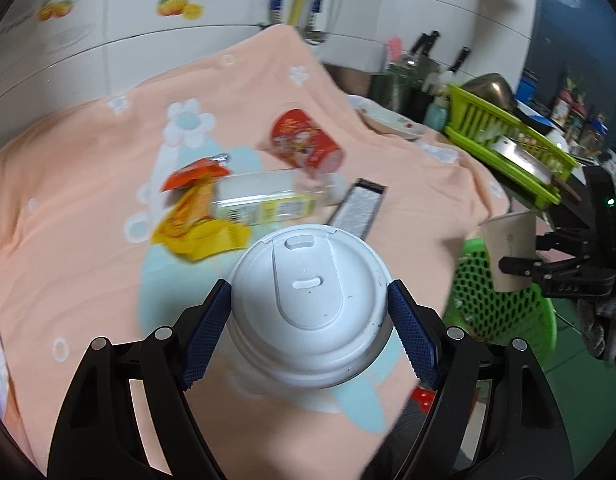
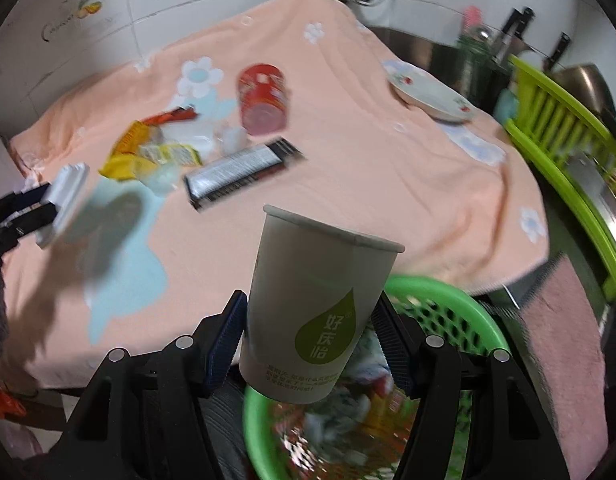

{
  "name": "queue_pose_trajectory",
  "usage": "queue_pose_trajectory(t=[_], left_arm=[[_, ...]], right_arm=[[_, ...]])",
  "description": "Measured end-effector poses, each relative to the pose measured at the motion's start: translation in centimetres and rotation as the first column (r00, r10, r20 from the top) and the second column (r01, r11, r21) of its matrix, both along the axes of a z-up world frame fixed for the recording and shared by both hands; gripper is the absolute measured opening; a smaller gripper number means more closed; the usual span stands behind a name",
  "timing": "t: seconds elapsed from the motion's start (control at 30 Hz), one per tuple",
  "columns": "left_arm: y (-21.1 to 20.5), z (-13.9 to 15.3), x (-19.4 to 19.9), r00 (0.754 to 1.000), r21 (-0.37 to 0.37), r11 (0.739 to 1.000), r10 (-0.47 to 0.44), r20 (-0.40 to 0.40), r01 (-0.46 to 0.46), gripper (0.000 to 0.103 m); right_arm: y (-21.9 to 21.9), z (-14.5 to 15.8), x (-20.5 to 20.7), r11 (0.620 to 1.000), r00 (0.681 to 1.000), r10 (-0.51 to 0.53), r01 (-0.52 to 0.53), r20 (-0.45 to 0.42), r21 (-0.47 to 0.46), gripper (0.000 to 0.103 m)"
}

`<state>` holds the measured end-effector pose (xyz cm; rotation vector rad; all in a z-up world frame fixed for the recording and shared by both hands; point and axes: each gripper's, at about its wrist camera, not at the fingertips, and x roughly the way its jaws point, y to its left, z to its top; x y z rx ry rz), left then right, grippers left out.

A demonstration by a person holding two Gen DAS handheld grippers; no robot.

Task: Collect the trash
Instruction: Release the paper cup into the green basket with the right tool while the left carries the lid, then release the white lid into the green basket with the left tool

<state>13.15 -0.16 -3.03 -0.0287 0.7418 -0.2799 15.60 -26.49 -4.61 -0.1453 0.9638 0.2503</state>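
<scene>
My left gripper [image 1: 310,286] is shut on a white drink lid [image 1: 308,320], its blue pads [image 1: 205,332] pressed to the rim on both sides, above the peach cloth [image 1: 87,200]. My right gripper [image 2: 311,298] is shut on a white paper cup [image 2: 308,320] with a green drop logo, held tilted over the green mesh basket [image 2: 448,312], which holds mixed trash. On the cloth lie a red cup [image 1: 305,140] on its side, a clear bottle [image 1: 267,198], orange and yellow wrappers [image 1: 195,208] and a black-and-silver packet [image 1: 358,208].
A white plate [image 2: 432,92] lies at the cloth's far right edge. A lime dish rack [image 2: 568,128] with a pan and a block of knives [image 2: 516,28] stands to the right. A pink towel [image 2: 564,340] hangs beside the basket. A tiled wall runs behind.
</scene>
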Motion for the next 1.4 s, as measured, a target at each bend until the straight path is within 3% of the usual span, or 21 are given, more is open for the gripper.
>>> queue_pose_trajectory(t=[0.27,0.4,0.83,1.13,1.4], left_arm=[[-5.6,0.0,0.1,0.994,-0.019,0.994,-0.109,-0.004,0.109,0.078],[-9.0,-0.3,0.1,0.985,-0.022,0.985,-0.174,-0.011,0.174,0.078],[-18.3,-2.8,0.9,0.948,-0.026,0.952,-0.305,-0.087,0.303,0.078],[-21.9,-4.5,1.0,0.931,-0.030,0.940,-0.342,-0.130,0.341,0.080],[-22.6,-4.9,0.7,0.926,-0.041,0.935,-0.353,-0.135,0.351,0.086]], right_arm=[[-5.3,-2.2,-1.4,0.992,0.994,-0.100,0.096,-0.047,-0.076,0.062],[-7.4,-2.8,-1.9,0.986,0.988,-0.142,0.136,-0.054,-0.098,0.067],[-11.3,-1.4,-3.5,0.975,0.978,-0.209,0.208,-0.005,-0.079,0.072],[-12.5,0.2,-3.9,0.973,0.974,-0.224,0.226,0.033,-0.056,0.073],[-12.3,0.5,-3.8,0.975,0.975,-0.219,0.220,0.039,-0.042,0.073]])
